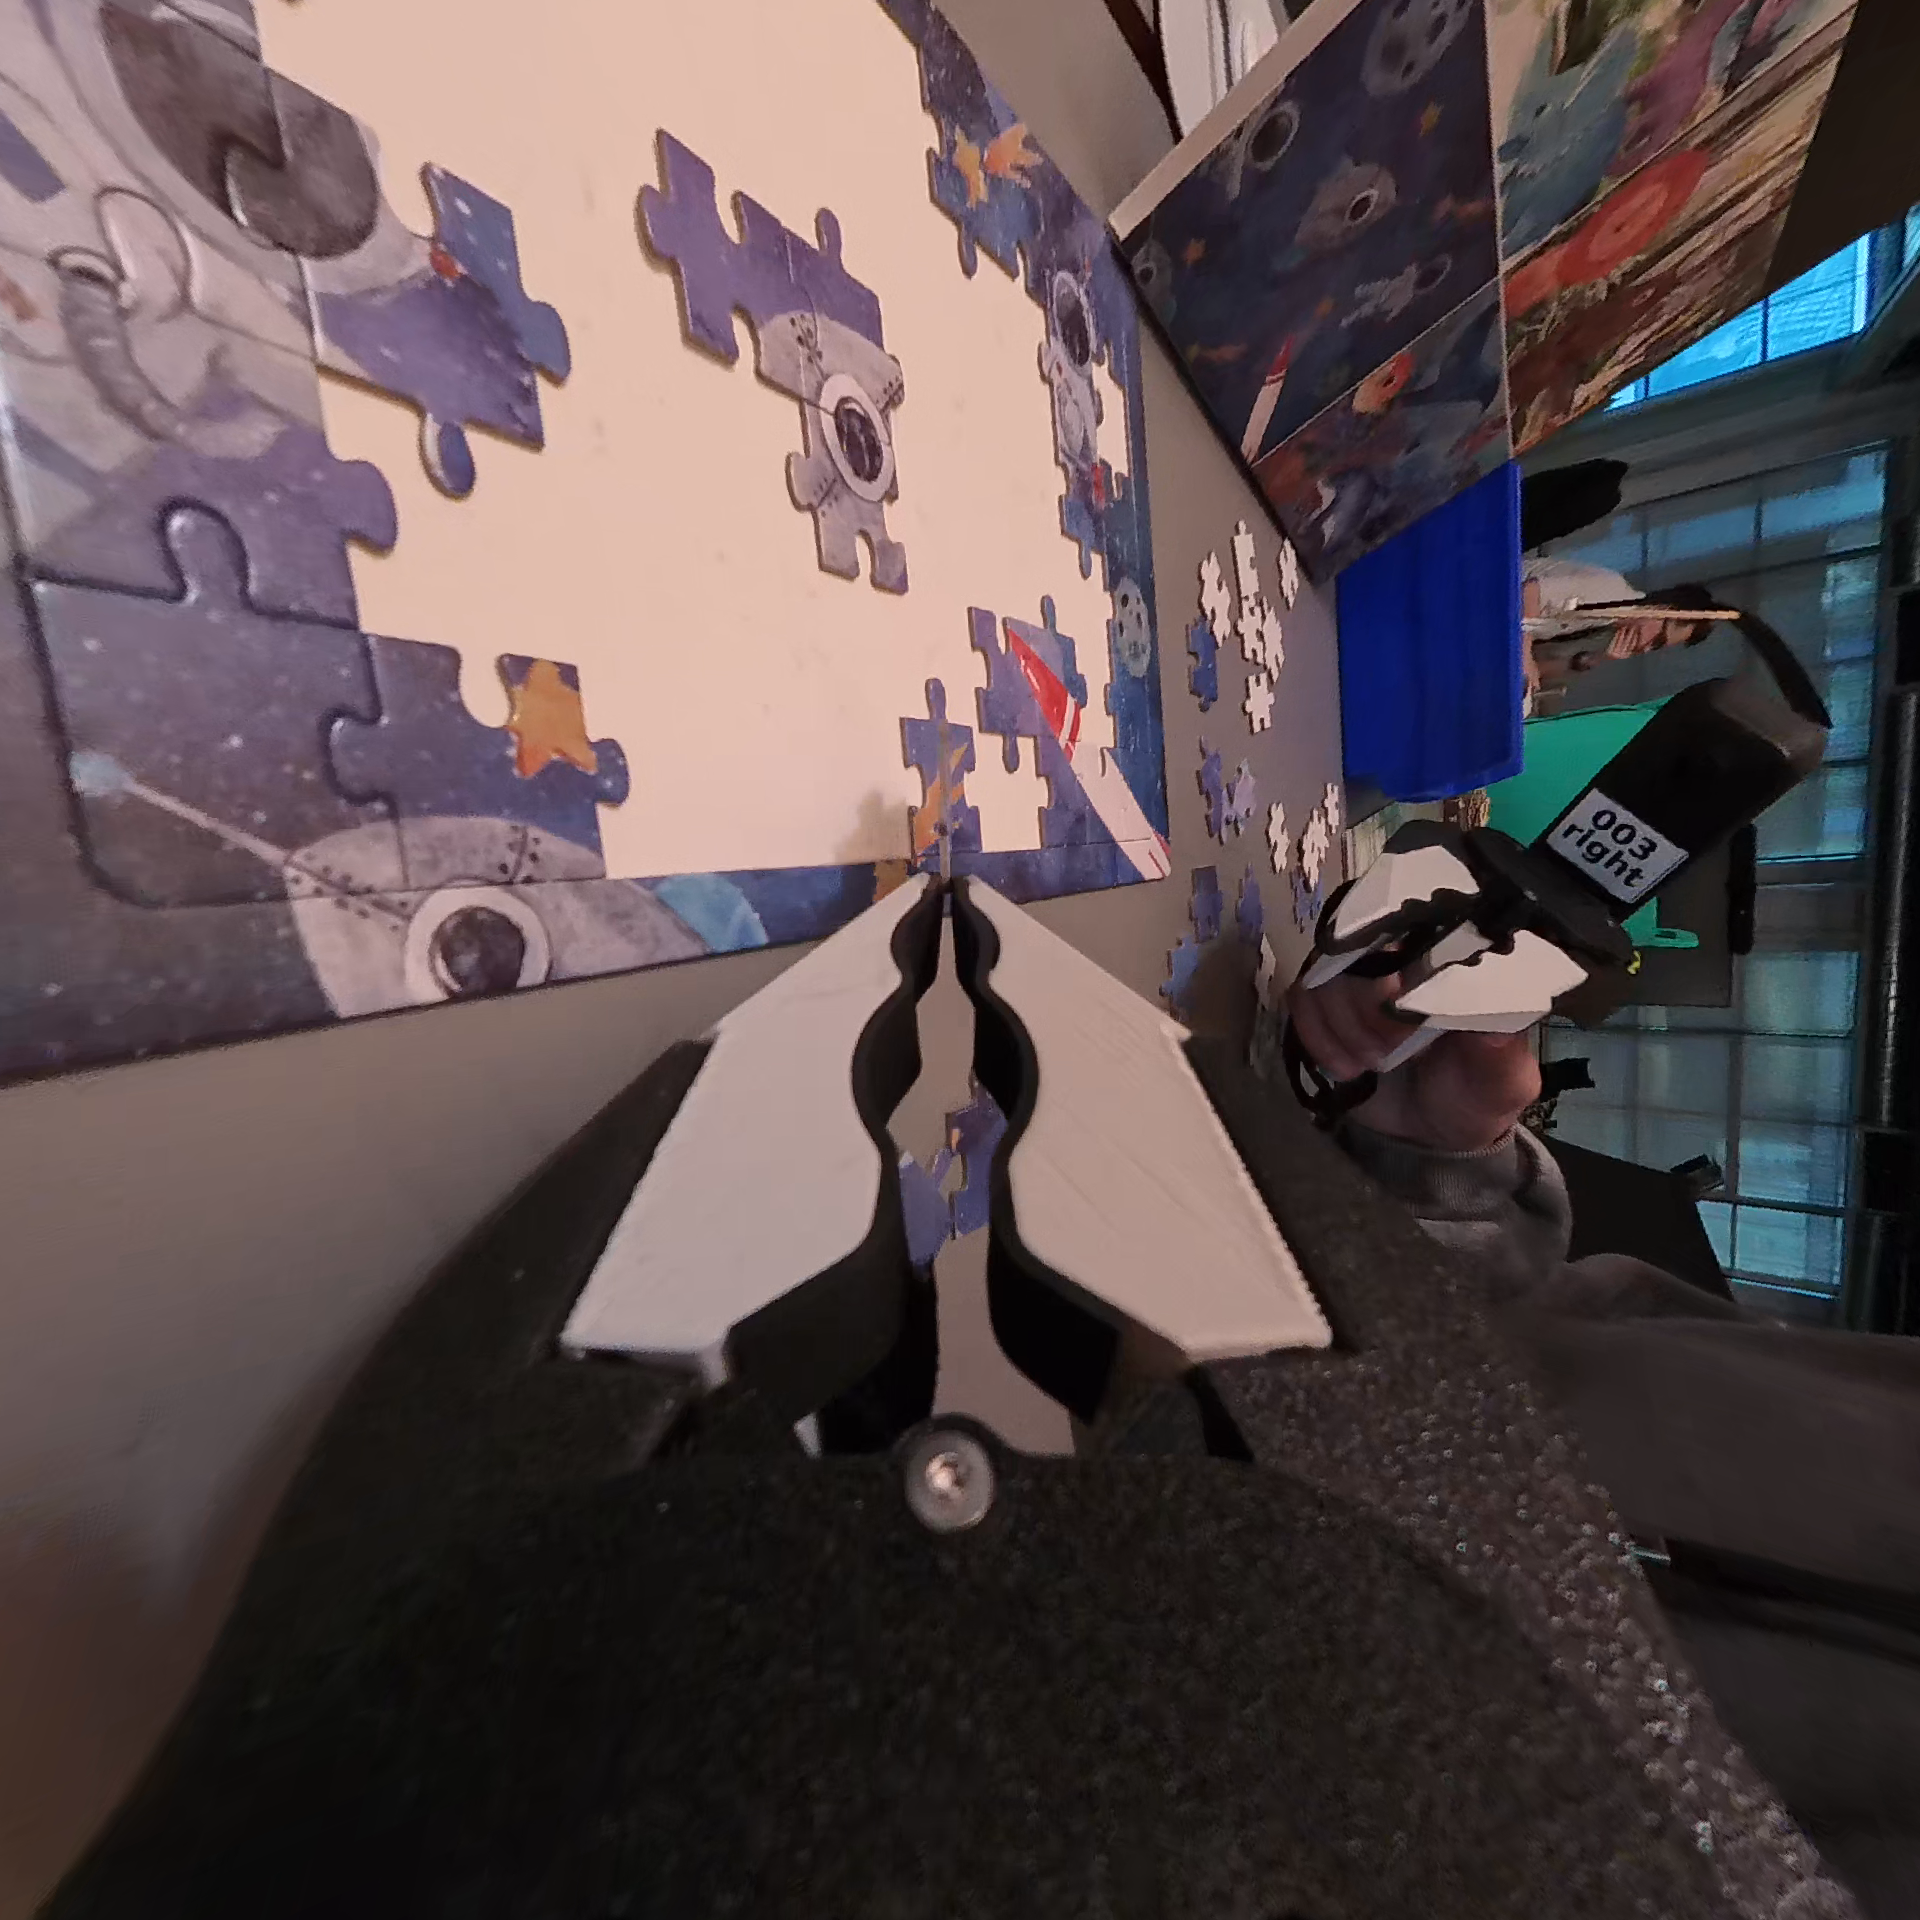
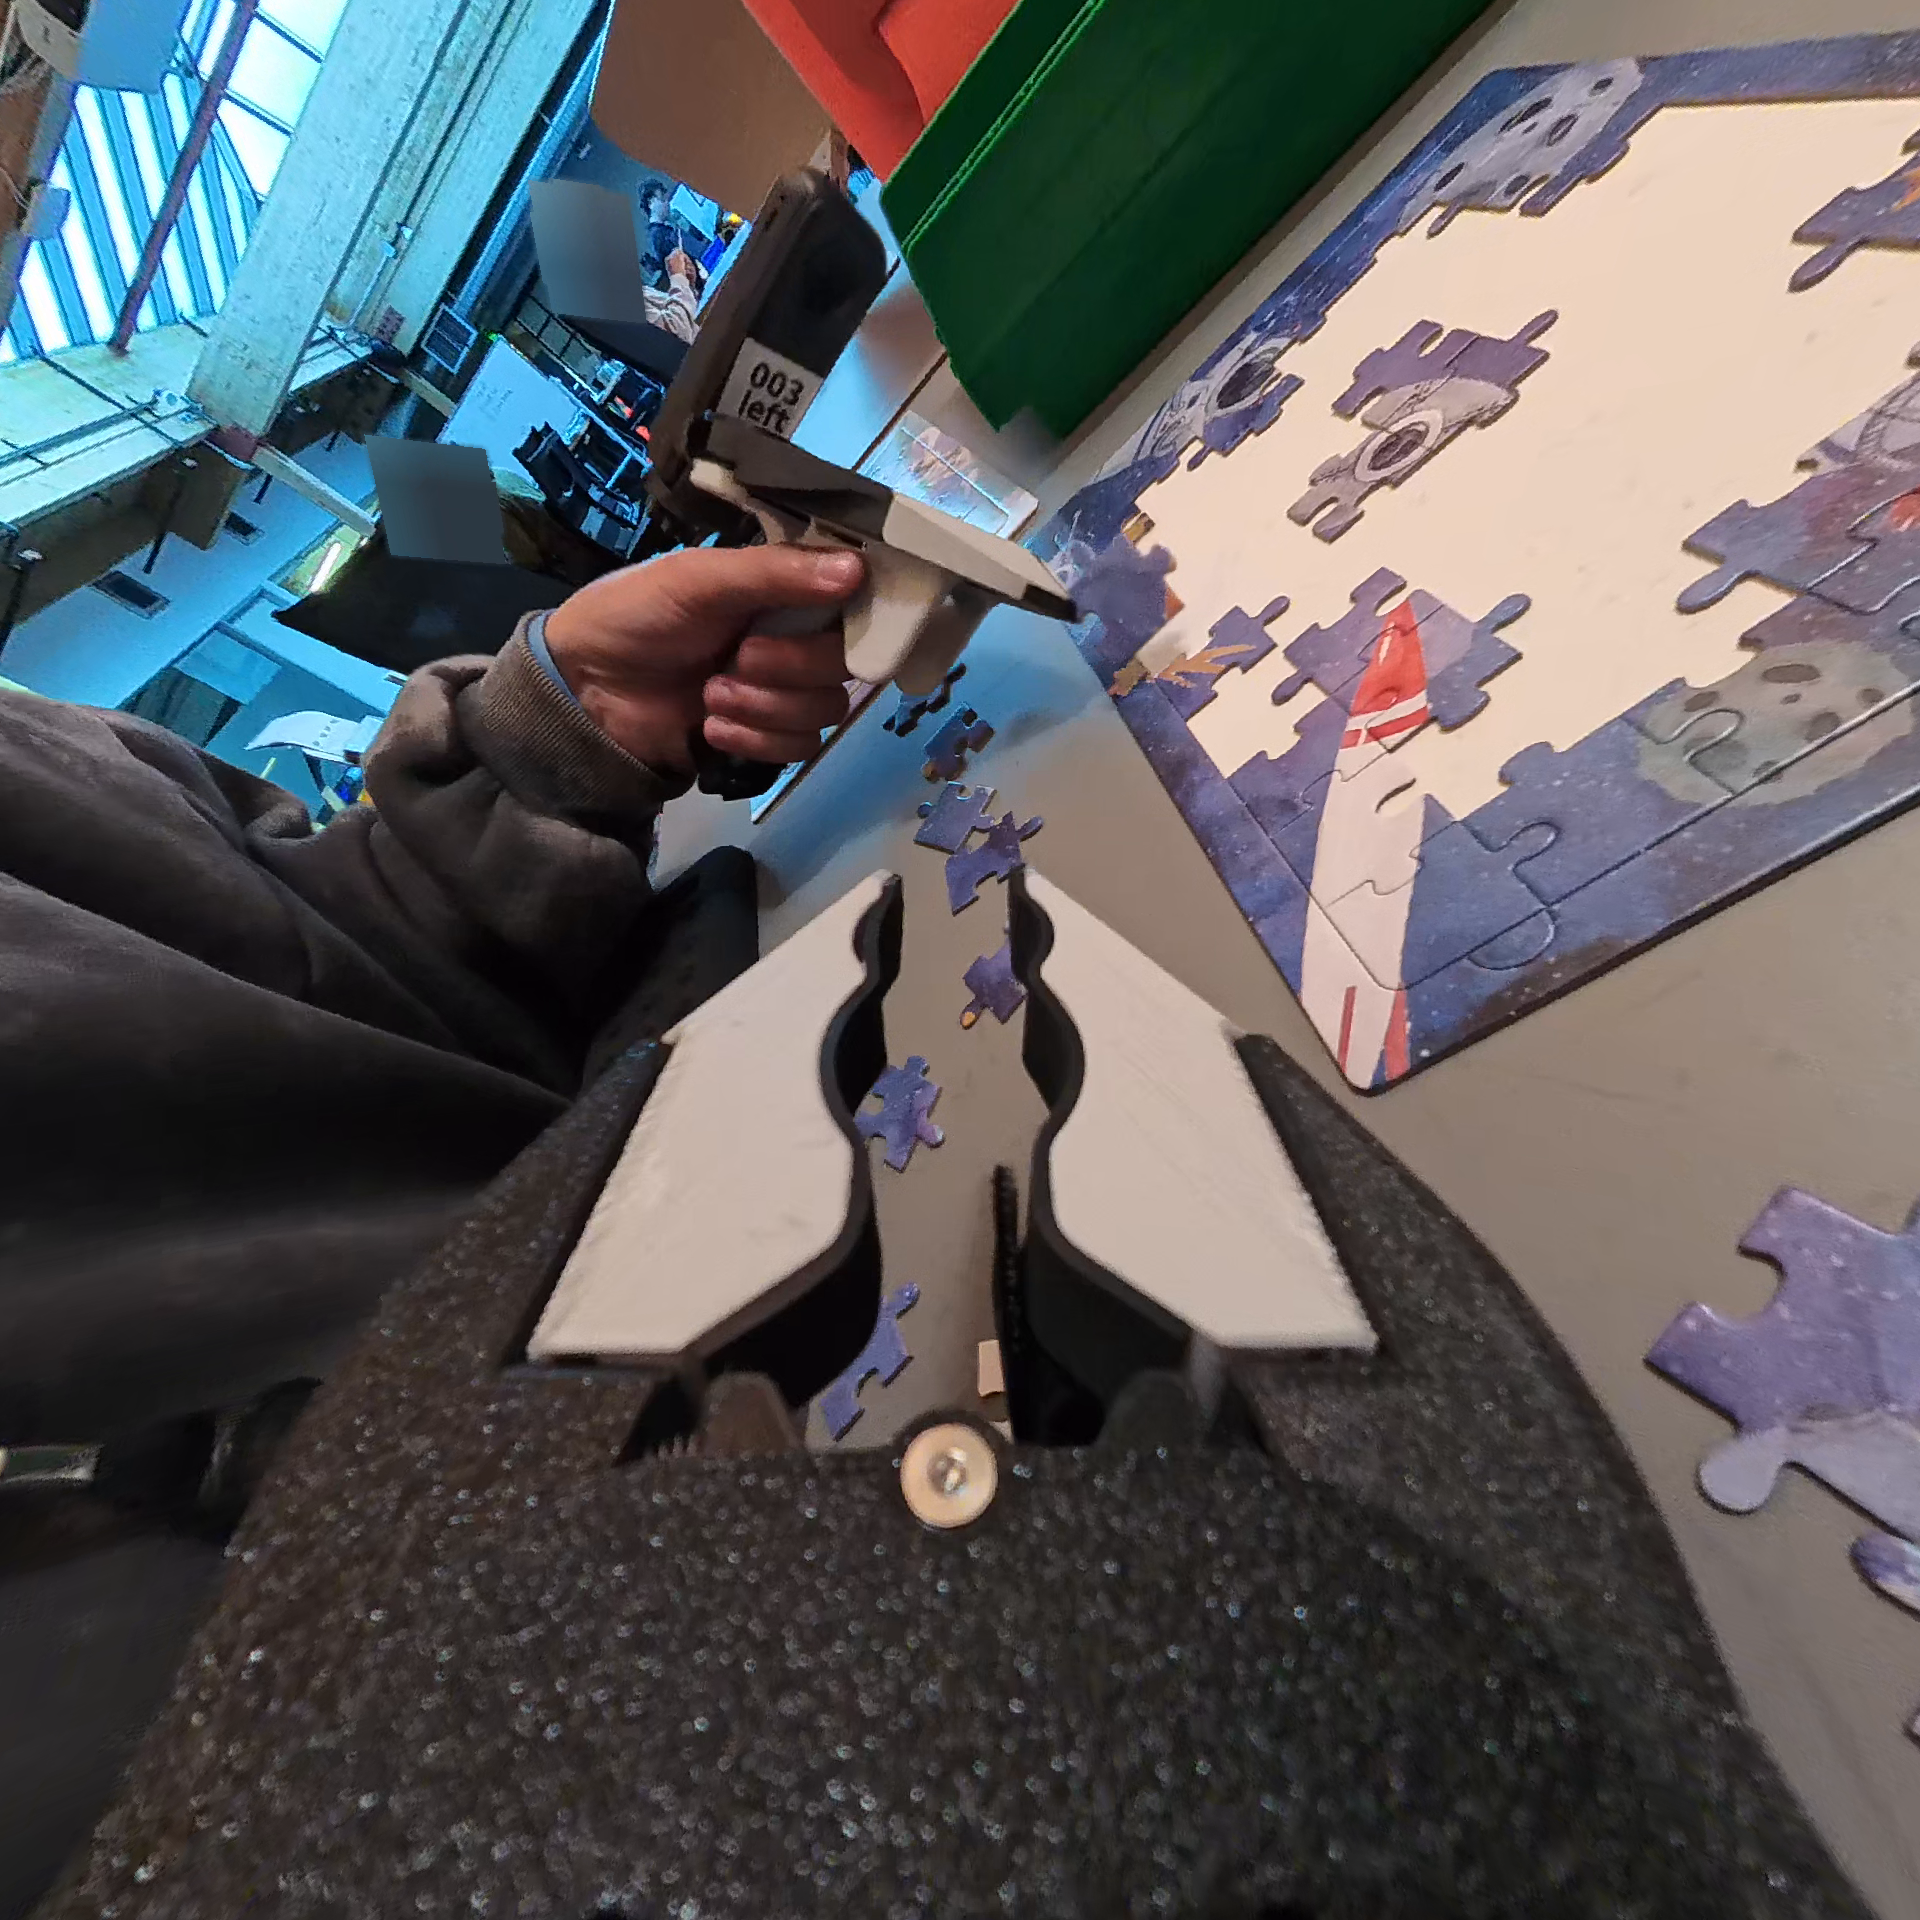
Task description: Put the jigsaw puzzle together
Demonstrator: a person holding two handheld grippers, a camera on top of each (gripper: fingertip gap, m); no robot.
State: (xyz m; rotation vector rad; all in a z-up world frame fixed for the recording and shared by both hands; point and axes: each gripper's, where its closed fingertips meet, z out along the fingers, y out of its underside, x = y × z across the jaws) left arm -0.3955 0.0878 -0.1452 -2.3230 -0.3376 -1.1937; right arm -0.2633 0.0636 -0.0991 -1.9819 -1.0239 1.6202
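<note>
The left hand-held gripper (image 1: 940, 883) is pinching a star-printed puzzle piece (image 1: 940, 774) edge-on, just ahead of its tips over the puzzle's (image 1: 727, 582) near border. The right hand-held gripper (image 2: 954, 894) is hovering, spread and empty, over loose pieces (image 2: 977, 831) on the counter (image 2: 1558, 1164).

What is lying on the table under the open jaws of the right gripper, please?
Under the right gripper, loose blue puzzle pieces lie on the grey table. The gripper body hides whatever lies beneath it.
</note>
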